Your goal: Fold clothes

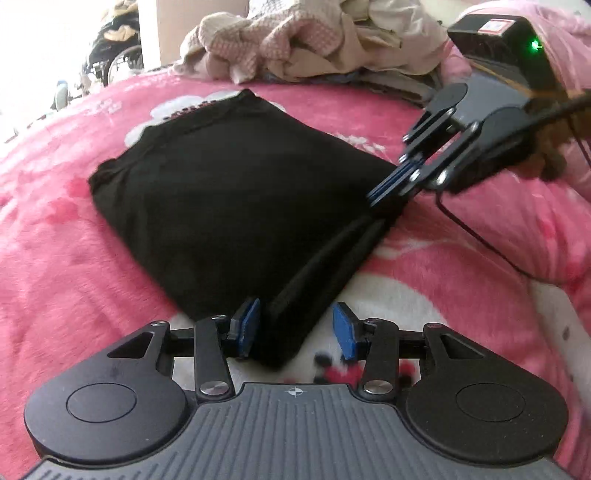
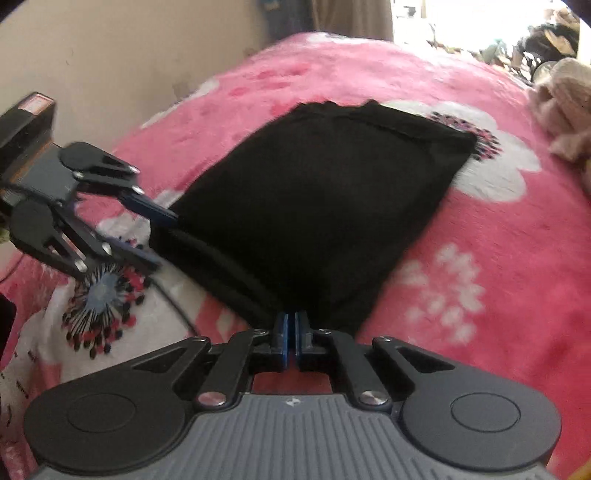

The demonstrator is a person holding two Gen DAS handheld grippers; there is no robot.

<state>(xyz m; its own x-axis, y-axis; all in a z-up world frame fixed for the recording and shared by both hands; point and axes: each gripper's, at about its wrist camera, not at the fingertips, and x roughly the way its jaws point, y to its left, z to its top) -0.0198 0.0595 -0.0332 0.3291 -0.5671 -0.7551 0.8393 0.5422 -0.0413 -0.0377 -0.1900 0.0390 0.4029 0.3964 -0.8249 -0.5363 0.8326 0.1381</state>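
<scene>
The near corner of the black garment (image 1: 236, 206) is hidden between the closed pads of the right gripper (image 2: 291, 325), so how much cloth they pinch cannot be told. The pile of beige clothes (image 1: 295, 48) at the far side is cut off by the top edge. The things near the bright window (image 2: 480, 33) are blurred and too small to name.

clothes pile (image 1: 295, 40) blocking far edge, blanket (image 1: 55, 240) sides open

Daylight blown out at the window (image 1: 44, 55) behind my bed, soft shadows, motion blur throughout, fisheye bending the edges, black cloth (image 1: 236, 206) featureless.
</scene>
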